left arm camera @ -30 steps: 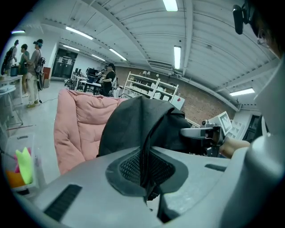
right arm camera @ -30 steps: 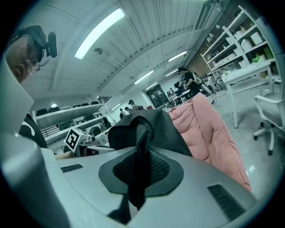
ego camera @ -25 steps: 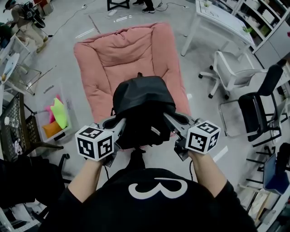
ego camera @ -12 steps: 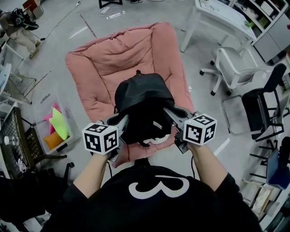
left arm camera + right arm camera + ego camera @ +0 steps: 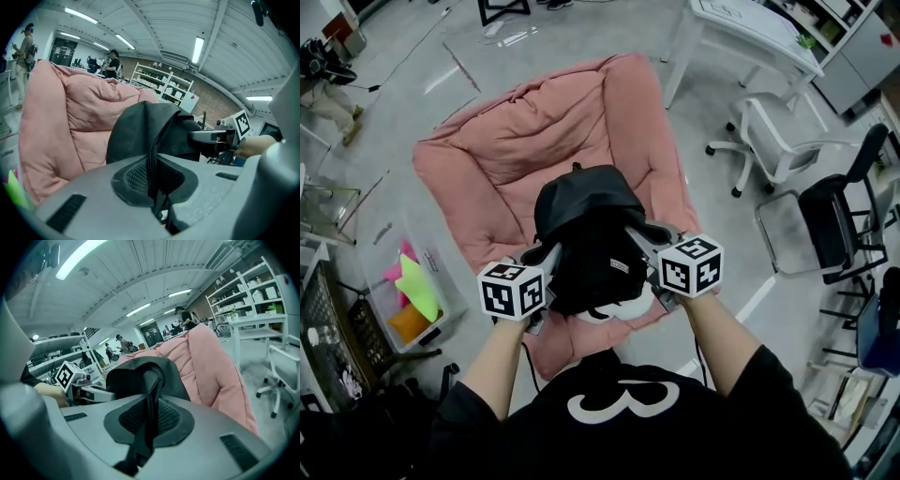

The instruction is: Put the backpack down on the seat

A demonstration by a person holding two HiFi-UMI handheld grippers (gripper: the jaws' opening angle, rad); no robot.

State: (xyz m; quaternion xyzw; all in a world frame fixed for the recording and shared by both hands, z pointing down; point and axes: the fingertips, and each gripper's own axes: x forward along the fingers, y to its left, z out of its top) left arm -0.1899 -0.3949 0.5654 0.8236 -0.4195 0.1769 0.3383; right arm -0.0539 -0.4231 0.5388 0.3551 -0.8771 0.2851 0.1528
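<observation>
Head view, centre of frame: black backpack (image 5: 591, 234), held over lower half of pink seat (image 5: 506, 159); left gripper (image 5: 546, 255), jaws clamped tight on backpack fabric; right gripper (image 5: 639, 234), jaws likewise pinching backpack fabric.

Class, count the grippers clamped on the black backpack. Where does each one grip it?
2. The left gripper pinches the backpack at its left side; the right gripper pinches its right side, both over the pink seat. No other gripper is in view.
</observation>
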